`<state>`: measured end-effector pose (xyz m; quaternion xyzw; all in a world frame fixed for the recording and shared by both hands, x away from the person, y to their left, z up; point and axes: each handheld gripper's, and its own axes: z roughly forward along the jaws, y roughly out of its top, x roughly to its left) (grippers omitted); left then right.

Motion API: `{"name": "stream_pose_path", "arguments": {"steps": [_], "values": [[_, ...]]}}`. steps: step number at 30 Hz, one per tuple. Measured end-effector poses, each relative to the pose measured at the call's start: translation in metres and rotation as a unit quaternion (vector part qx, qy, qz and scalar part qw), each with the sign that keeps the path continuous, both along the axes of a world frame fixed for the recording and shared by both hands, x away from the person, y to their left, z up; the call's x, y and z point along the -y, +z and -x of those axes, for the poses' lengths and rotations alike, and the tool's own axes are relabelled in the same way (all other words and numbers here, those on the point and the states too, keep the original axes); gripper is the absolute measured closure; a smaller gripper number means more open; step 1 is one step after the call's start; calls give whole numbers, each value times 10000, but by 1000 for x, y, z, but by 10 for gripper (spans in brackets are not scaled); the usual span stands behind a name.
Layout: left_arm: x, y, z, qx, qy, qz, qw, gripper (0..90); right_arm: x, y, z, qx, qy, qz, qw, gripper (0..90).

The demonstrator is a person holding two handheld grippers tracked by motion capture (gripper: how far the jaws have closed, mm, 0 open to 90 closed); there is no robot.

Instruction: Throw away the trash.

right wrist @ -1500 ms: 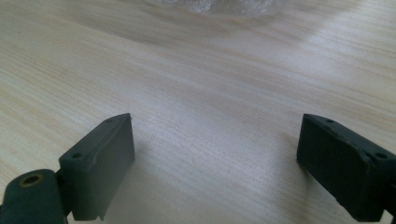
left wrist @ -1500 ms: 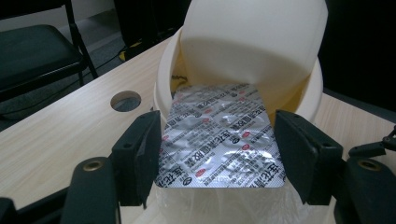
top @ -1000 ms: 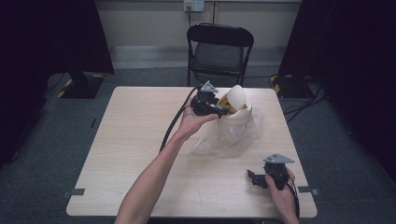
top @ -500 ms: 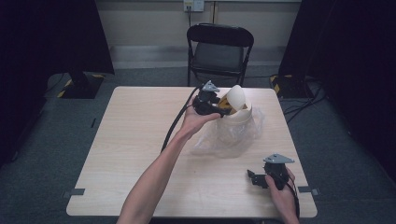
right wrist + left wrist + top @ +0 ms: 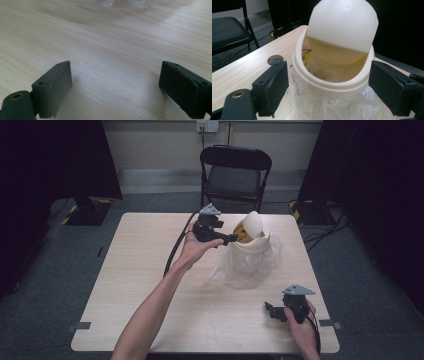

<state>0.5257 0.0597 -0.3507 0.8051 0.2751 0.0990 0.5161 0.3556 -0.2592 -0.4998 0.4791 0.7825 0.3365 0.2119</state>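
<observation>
Cream bin (image 5: 248,242) w/ tilted swing lid (image 5: 254,224) sits on the far-middle part of the table (image 5: 135,285), clear plastic bag (image 5: 245,267) bunched round its base. Left gripper (image 5: 231,239) just beside bin rim; jaws have just been opening, now apart either side of rim, pads not pressing it. Right gripper (image 5: 270,310) rests near right front edge, jaws wide, nothing between. Light wood tabletop, grey carpet, black folding chair (image 5: 235,175) behind, dark curtains at both sides.
</observation>
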Motion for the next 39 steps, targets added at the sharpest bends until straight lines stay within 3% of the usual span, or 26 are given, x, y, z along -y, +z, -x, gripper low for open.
{"name": "stream_pose_path", "arguments": {"steps": [5,7,13,18,25,29,32,39], "values": [[-21,-9,5,83,223,-151,9996,164,0,0,0,-1,-1,-2,10000,104],[-36,-17,9,-21,351,-131,9993,164,0,0,0,-3,-3,-2,10000,104],[-57,-23,17,-145,557,-116,9983,164,0,0,0,-2,4,3,10000,104],[-71,-25,30,-123,594,-212,9979,166,0,0,0,1,-3,11,10000,104],[-92,-24,51,74,588,-385,9975,167,0,0,0,-3,-6,8,10000,104],[-110,-28,60,74,716,-687,9950,168,0,0,0,-1,-7,0,10000,104],[-126,-31,67,11,840,-618,9945,169,0,0,0,0,-5,1,10000,104],[-150,-44,87,111,1031,-875,9908,175,0,0,0,-3,-5,6,10000,103]]}}
